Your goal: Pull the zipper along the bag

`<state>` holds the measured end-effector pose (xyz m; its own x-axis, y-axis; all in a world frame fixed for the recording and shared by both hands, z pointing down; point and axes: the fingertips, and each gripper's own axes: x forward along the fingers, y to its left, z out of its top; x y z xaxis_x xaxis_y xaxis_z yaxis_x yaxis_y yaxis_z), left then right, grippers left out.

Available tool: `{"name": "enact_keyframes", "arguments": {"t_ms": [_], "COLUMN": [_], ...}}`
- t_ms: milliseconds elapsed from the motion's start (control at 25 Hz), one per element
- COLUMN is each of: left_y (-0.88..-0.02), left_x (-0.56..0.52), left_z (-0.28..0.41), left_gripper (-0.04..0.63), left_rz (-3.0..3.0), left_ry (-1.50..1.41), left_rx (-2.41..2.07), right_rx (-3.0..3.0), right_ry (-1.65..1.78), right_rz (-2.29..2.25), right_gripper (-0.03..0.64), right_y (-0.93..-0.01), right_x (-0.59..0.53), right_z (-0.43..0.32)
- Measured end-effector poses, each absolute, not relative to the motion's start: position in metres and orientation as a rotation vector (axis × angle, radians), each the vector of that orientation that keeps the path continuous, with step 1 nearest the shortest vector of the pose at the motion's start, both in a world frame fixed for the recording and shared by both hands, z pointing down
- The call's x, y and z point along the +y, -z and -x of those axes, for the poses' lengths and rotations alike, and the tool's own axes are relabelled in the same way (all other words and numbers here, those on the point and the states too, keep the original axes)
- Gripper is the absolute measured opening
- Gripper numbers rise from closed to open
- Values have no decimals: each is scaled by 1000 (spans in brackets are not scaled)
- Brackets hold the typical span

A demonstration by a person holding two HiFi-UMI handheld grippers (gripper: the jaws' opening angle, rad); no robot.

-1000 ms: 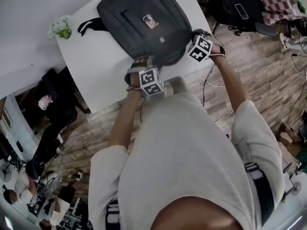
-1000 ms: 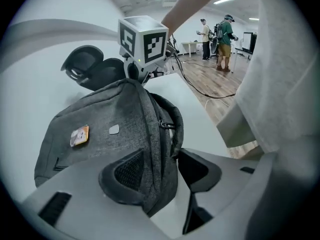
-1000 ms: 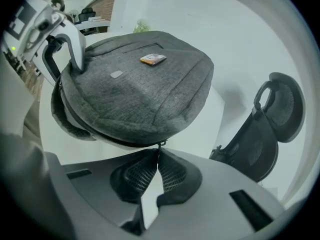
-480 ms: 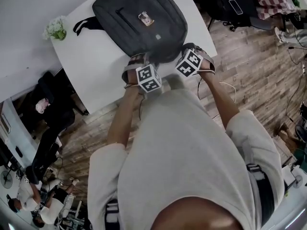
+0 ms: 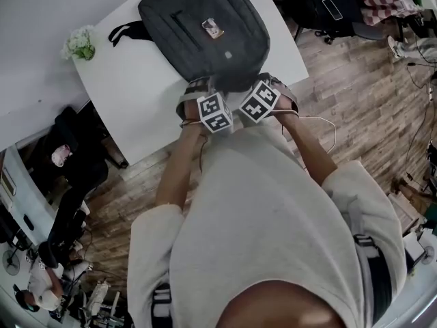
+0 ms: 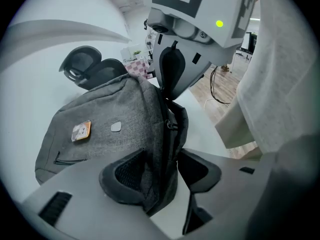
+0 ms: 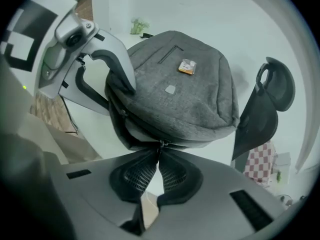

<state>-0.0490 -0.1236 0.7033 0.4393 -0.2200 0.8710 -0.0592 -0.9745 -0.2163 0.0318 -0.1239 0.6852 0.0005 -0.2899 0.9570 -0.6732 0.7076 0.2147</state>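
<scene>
Left gripper (image 6: 161,170): both black pads clamp a raised fold of the grey fabric backpack (image 6: 100,119), just beside its dark zipper (image 6: 163,139). Backpack lies on the white desk (image 6: 200,119). Right gripper (image 6: 168,93), tips on the zipper line above the fold, jaws opening. Small orange tag (image 6: 81,130) on backpack face. Black office chair (image 6: 87,71) behind.

Grey bag (image 5: 205,46): matt woven cloth, a bit rough, w/ glossy badge (image 5: 212,26). Its zipper pull (image 7: 160,145) looks metal. Smooth white table (image 5: 136,94) & wood-plank floor (image 5: 355,80).
</scene>
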Motion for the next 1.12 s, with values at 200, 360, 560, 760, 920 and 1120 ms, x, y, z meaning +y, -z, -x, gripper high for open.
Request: {"name": "enact_keyframes", "arguments": {"t_ms": [200, 360, 560, 760, 920, 1120], "left_y": [-705, -704, -702, -686, -666, -622], "left_x": [-125, -123, -116, -110, -112, -137], "left_z": [50, 51, 51, 54, 72, 107], "left_gripper": [232, 232, 233, 244, 244, 241], "left_rz": [2513, 2518, 2507, 2517, 2602, 2815], "left_ry": [1562, 1549, 1505, 1466, 1406, 1227], "left_rx": [241, 238, 208, 243, 423, 859], "right_rx": [-1599, -1642, -1724, -1843, -1961, -2112], "right_ry": [-389, -449, -511, -573, -602, -596], "right_rz": [-792, -801, -824, -838, -854, -1037], "right_gripper": [26, 34, 32, 51, 196, 168], "right_y": [-686, -690, -689, -682, -664, -614], "right_x": [-117, -114, -112, -109, -104, -136], "right_z": [-8, 16, 17, 16, 20, 14]}}
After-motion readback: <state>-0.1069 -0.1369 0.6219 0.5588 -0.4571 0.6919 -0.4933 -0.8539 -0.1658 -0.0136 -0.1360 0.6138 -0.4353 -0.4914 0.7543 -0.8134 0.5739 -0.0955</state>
